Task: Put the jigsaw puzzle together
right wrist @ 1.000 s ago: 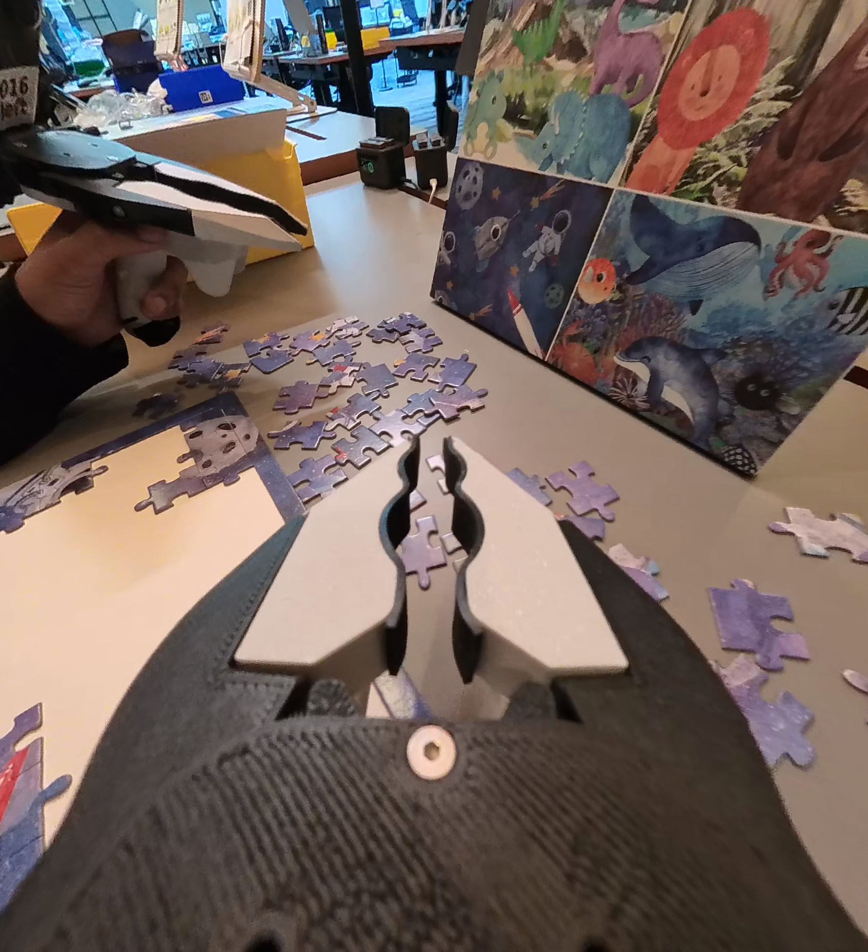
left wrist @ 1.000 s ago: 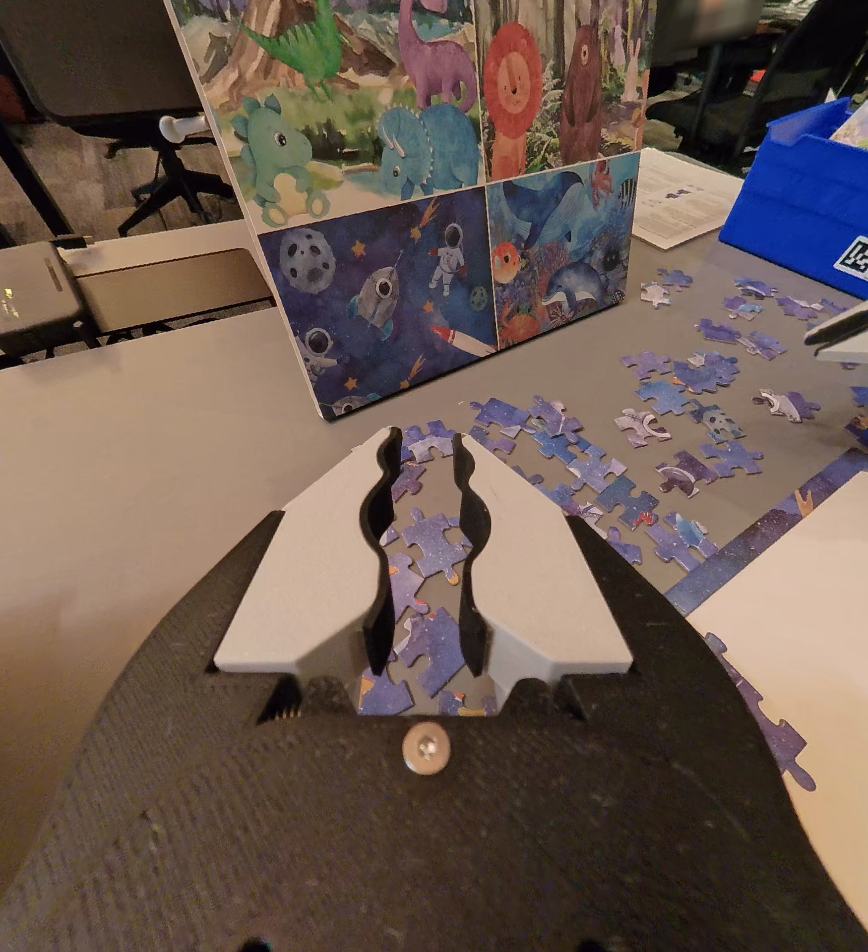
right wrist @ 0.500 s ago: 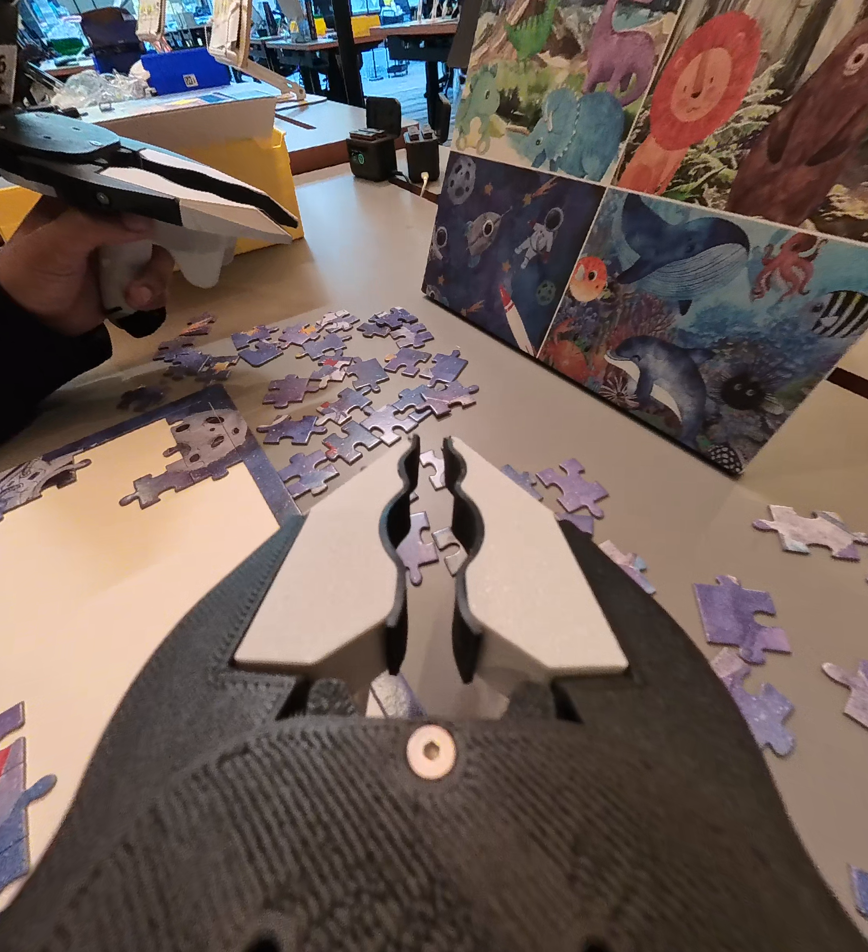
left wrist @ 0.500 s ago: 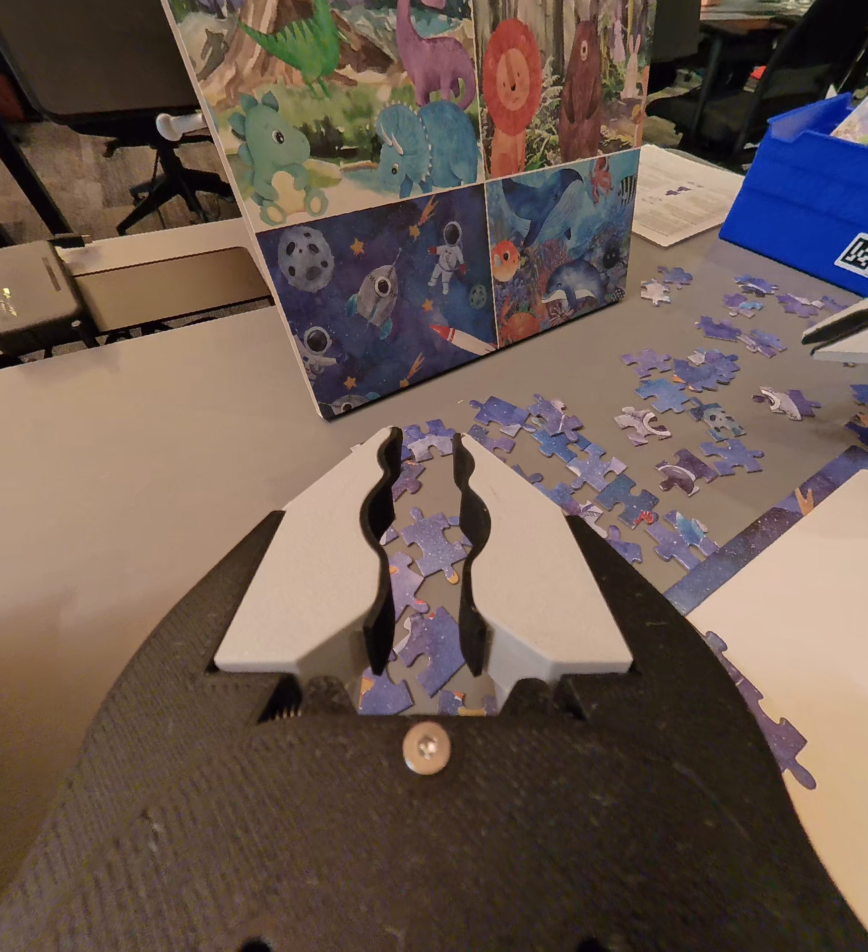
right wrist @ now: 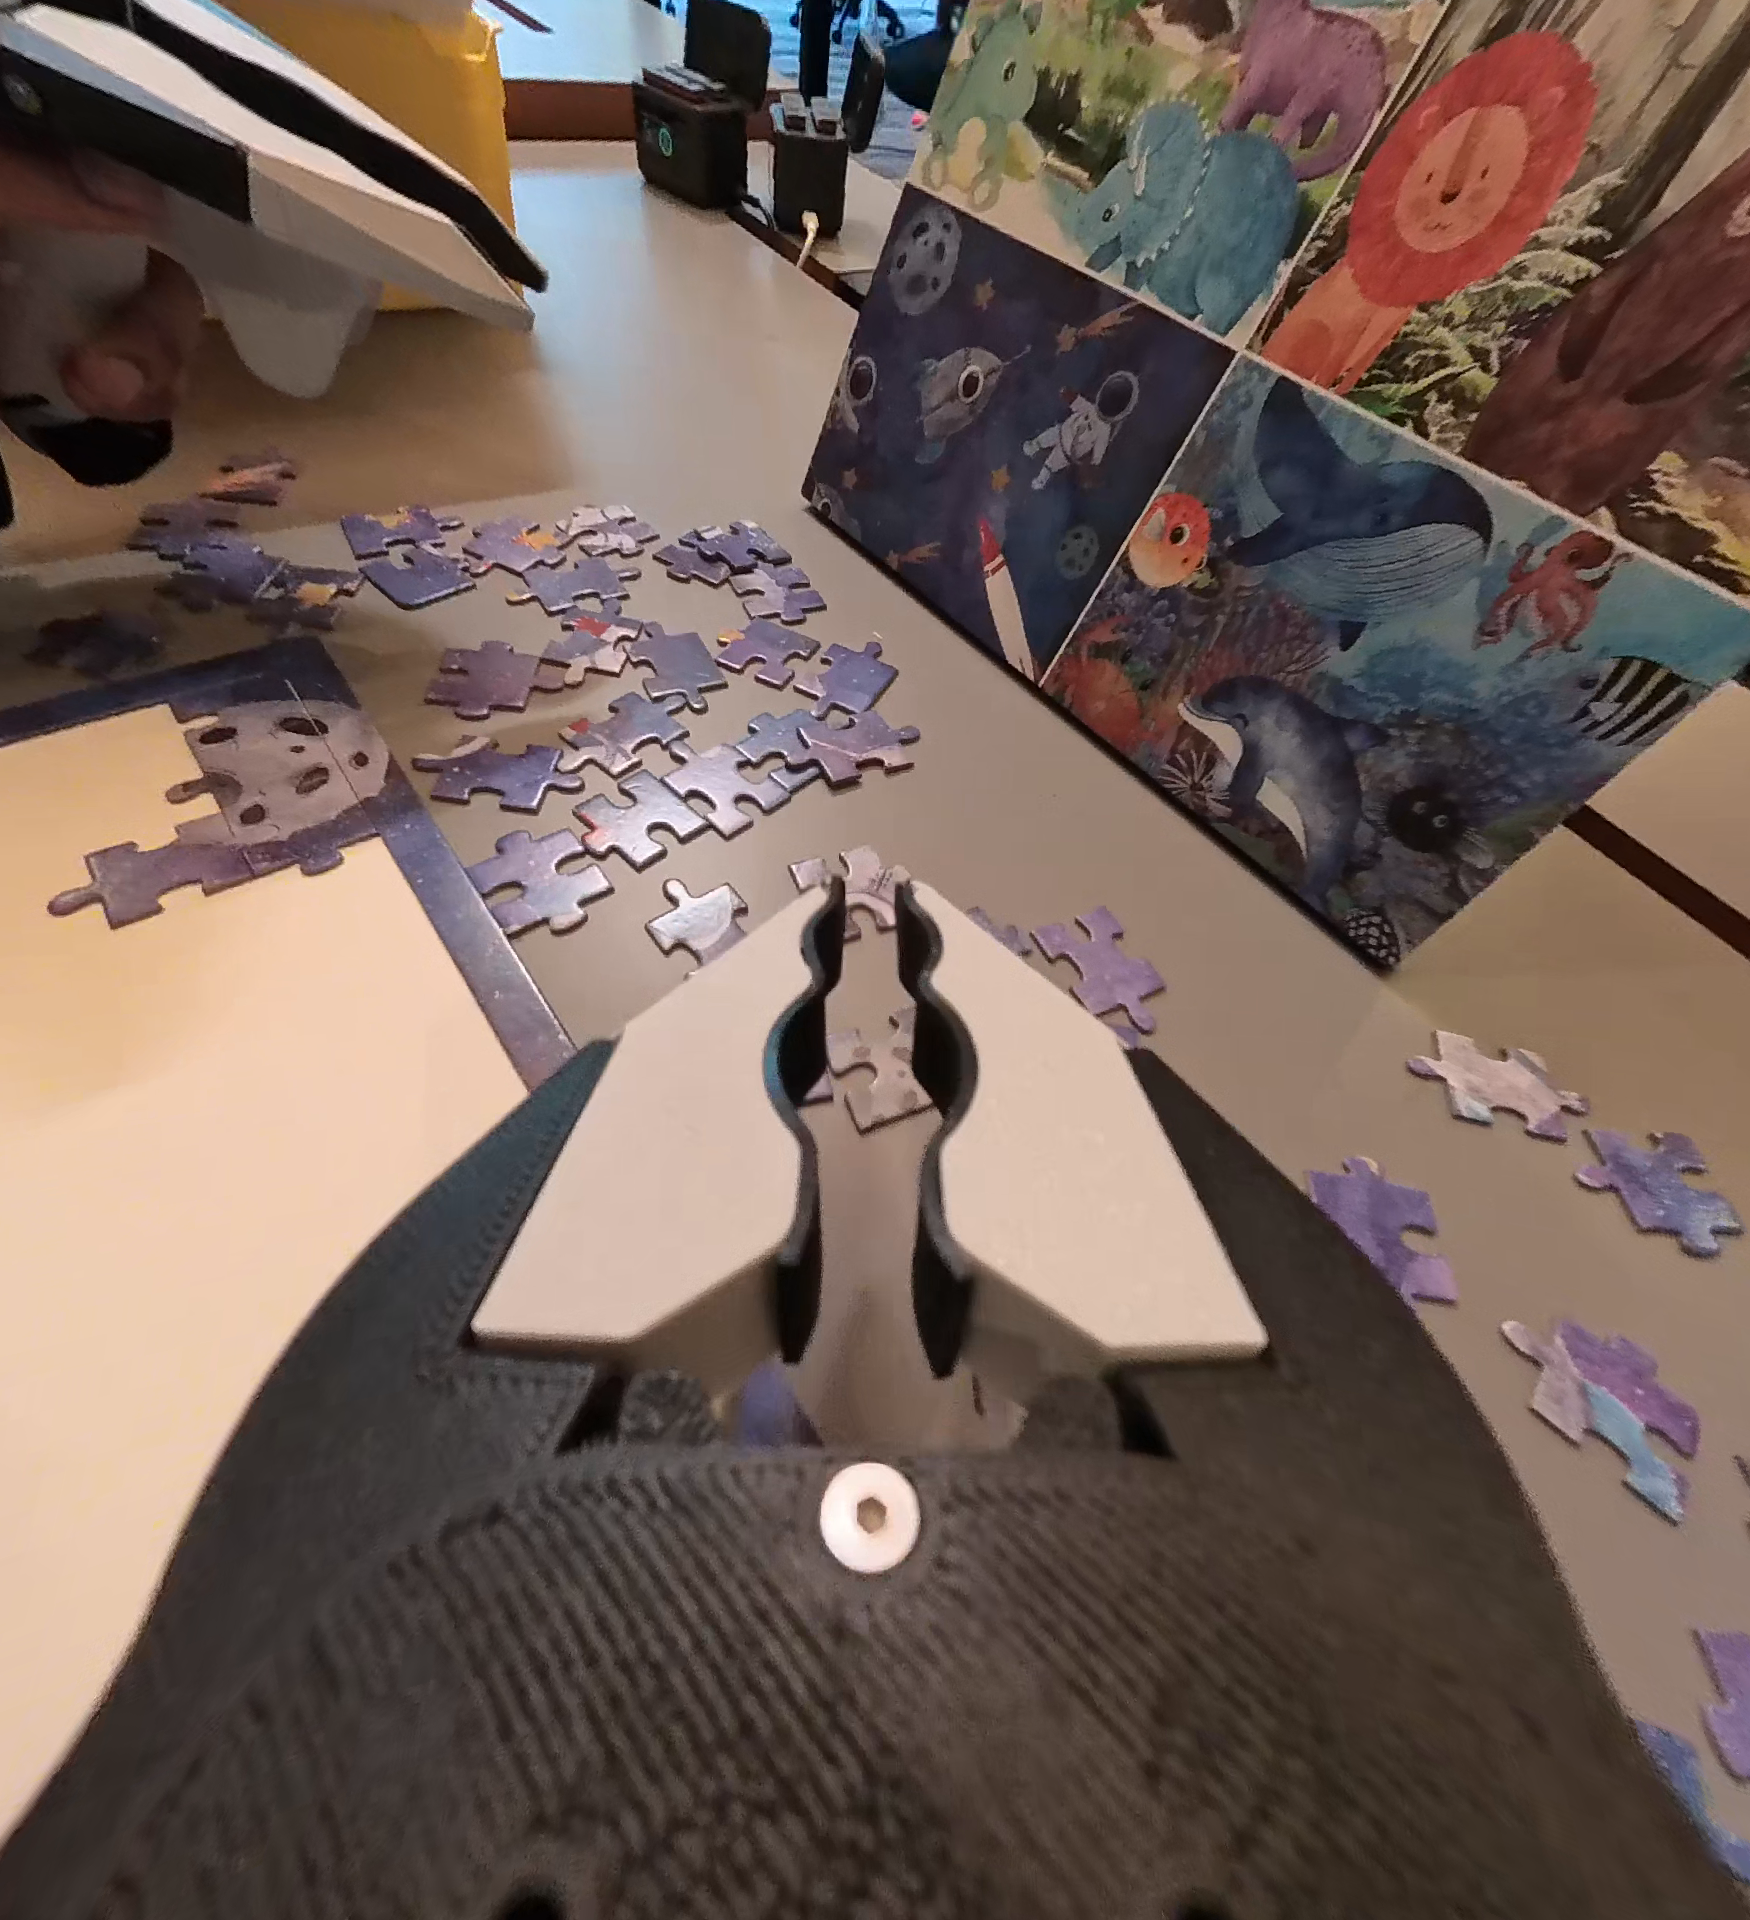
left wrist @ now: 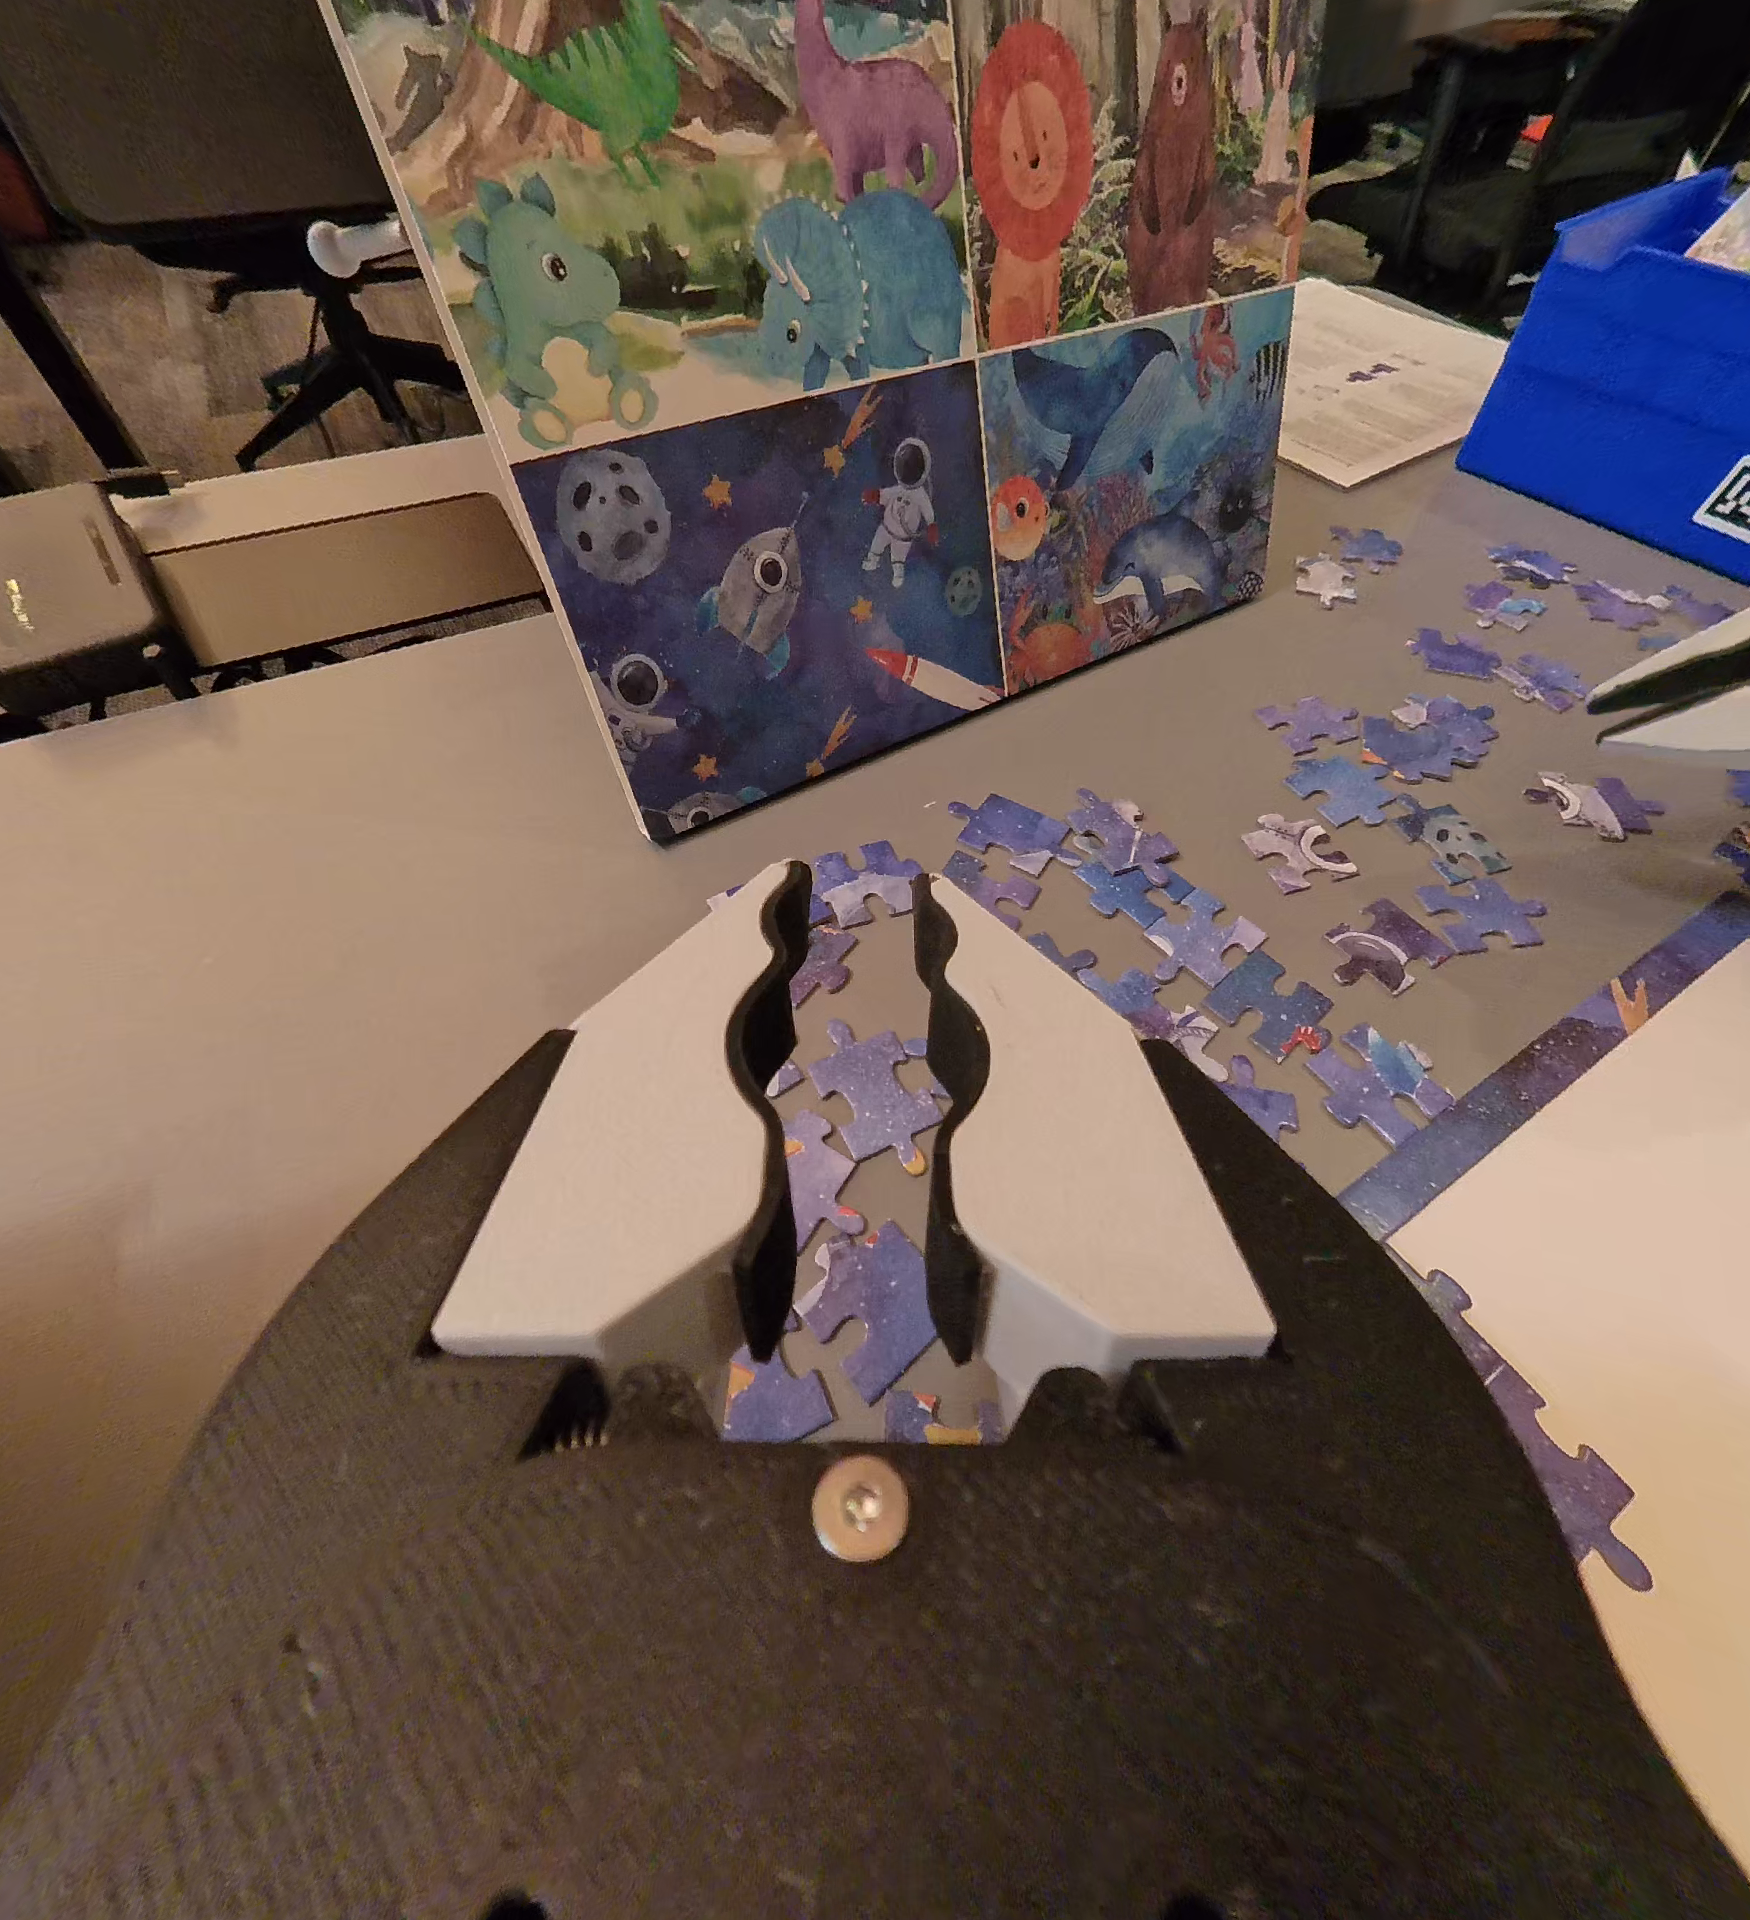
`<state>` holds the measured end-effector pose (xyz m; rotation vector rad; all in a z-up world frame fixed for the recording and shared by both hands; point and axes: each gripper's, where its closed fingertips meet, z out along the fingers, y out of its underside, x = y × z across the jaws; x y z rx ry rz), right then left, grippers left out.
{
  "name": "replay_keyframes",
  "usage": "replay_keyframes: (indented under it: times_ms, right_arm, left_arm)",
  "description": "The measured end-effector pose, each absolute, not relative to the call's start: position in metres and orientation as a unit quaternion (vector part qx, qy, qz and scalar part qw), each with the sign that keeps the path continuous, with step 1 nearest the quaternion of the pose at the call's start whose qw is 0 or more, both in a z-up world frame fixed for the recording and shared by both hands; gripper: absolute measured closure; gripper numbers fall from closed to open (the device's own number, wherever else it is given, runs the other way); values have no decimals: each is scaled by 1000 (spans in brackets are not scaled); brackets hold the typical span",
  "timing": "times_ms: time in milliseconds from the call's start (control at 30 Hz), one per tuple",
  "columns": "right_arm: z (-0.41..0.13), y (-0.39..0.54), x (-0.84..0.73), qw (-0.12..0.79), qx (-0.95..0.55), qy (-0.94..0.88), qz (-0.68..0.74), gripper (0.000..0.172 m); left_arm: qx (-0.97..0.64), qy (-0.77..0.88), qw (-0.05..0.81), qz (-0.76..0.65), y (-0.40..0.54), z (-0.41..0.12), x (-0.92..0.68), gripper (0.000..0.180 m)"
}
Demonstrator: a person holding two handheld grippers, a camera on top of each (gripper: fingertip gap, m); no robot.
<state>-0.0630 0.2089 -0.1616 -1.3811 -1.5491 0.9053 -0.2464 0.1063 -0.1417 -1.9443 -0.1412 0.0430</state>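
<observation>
My left gripper [left wrist: 863, 883] is open and empty, held above loose blue-purple puzzle pieces [left wrist: 1203, 935] on the grey table. One starry piece [left wrist: 876, 1101] shows on the table through its gap. My right gripper [right wrist: 868, 894] is open only a narrow way and holds nothing. It hovers over a pale piece [right wrist: 866, 883] at its tips, and a grey spotted piece [right wrist: 881, 1070] lies below the gap. A cream puzzle board [right wrist: 175, 1091] with a blue border holds a joined moon section [right wrist: 279, 769]. The left gripper [right wrist: 331, 208] shows at the upper left of the right wrist view.
A picture box [left wrist: 850, 416] stands upright behind the pieces and also shows in the right wrist view [right wrist: 1266, 520]. A blue bin [left wrist: 1660, 395] and a paper sheet [left wrist: 1390, 384] are at the far right. A black device [left wrist: 40, 592] is at the left. A yellow bin [right wrist: 445, 104] and chargers [right wrist: 705, 135] stand at the back. Spacing between my two grippers at the tips: around 20 centimetres.
My right gripper has moved forward and lower towards the loose pieces, so they look larger. My left gripper has stayed almost still. Neither gripper's jaws have changed.
</observation>
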Motion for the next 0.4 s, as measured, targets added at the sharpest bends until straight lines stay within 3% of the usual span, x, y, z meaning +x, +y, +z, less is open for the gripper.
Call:
replay_keyframes:
  times_ms: [400]
  right_arm:
    - [-169,203,-66,414,-549,-631,360,157]
  left_arm:
    - [-826,-59,561,18,107,-142,-246,162]
